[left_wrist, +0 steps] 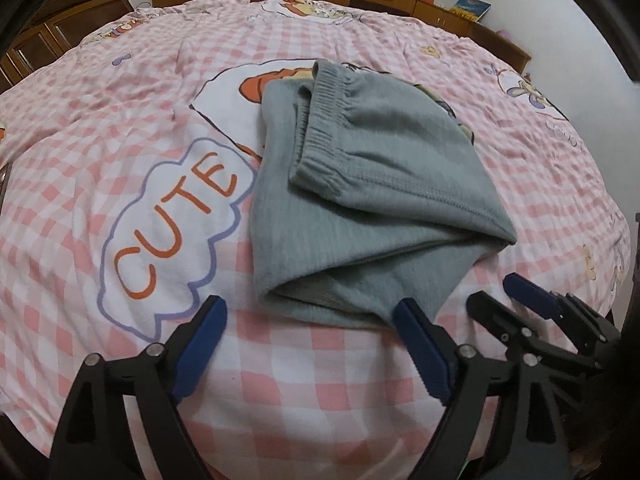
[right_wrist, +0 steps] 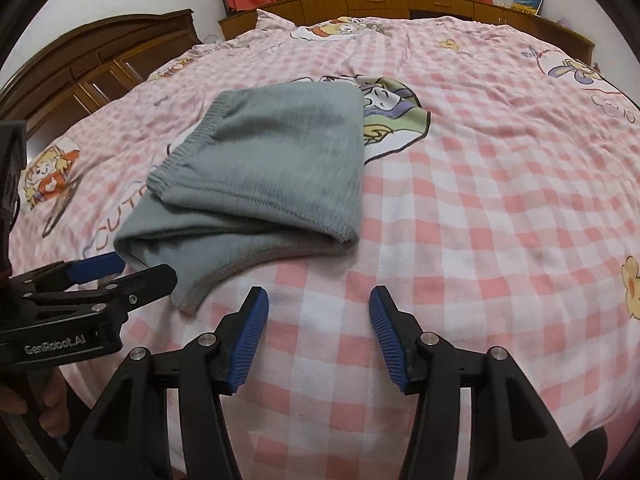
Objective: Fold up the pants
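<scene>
Grey pants (left_wrist: 360, 200) lie folded in a compact bundle on the pink checked bed cover, elastic waistband on top. They also show in the right wrist view (right_wrist: 276, 168). My left gripper (left_wrist: 308, 312) is open and empty, its right fingertip just at the bundle's near edge. My right gripper (right_wrist: 318, 300) is open and empty, hovering over the cover just in front of and right of the bundle. The right gripper shows in the left wrist view (left_wrist: 496, 292), and the left gripper shows at the left of the right wrist view (right_wrist: 132, 272).
The bed cover (right_wrist: 500, 220) has cartoon prints and a "CUTE" bubble (left_wrist: 172, 224). A wooden headboard (right_wrist: 80, 68) stands at the left, low wooden cabinets (right_wrist: 380, 4) and red curtains along the far wall. A book (left_wrist: 472, 8) rests on the cabinets.
</scene>
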The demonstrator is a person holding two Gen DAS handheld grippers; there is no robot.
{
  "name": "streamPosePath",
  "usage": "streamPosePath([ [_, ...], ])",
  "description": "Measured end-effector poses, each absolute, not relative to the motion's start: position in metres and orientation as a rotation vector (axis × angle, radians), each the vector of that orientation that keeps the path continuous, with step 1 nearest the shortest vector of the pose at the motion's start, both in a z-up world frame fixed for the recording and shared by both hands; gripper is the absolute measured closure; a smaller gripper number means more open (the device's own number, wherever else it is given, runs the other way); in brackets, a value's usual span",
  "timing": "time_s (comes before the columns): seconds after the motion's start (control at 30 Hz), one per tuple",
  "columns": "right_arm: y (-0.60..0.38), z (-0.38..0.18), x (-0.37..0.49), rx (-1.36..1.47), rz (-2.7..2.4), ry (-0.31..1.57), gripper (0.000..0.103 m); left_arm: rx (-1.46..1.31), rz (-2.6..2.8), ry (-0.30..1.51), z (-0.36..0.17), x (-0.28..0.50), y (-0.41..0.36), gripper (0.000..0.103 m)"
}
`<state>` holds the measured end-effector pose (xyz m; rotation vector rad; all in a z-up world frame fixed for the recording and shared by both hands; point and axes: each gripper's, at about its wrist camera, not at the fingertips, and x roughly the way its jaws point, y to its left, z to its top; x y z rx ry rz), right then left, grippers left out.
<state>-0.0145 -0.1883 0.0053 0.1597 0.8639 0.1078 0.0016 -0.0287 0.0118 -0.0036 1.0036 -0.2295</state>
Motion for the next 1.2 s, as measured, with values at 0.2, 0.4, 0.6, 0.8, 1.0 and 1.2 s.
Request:
streamPosePath([
  [0.2, -0.186, -0.004, -0.016, 0.176, 0.098, 0.843, 0.04, -0.008, -0.227, 1.004, 0.007, 0.003, -0.028, 0.01],
  [0.4, -0.184, -0.007, -0.016, 0.181, 0.093, 0.829, 0.039, -0.023, -0.232, 0.992, 0.005, 0.002, -0.027, 0.01],
  [0.6, -0.183, -0.007, -0.015, 0.175, 0.088, 0.829, 0.039, -0.03, -0.242, 0.988, 0.004, 0.003, -0.025, 0.009],
  [0.8, -0.183, -0.008, -0.014, 0.165, 0.083, 0.836, 0.039, -0.033, -0.249, 0.987, 0.004, 0.003, -0.024, 0.009],
  [1.0, -0.181, -0.007, -0.013, 0.154, 0.083, 0.843, 0.037, -0.045, -0.251, 0.995, 0.004, 0.003, -0.025, 0.008],
  [1.2, -0.174, -0.007, -0.013, 0.116, 0.08, 0.847, 0.03, -0.029, -0.245, 0.999, 0.003, 0.002, -0.027, 0.007],
])
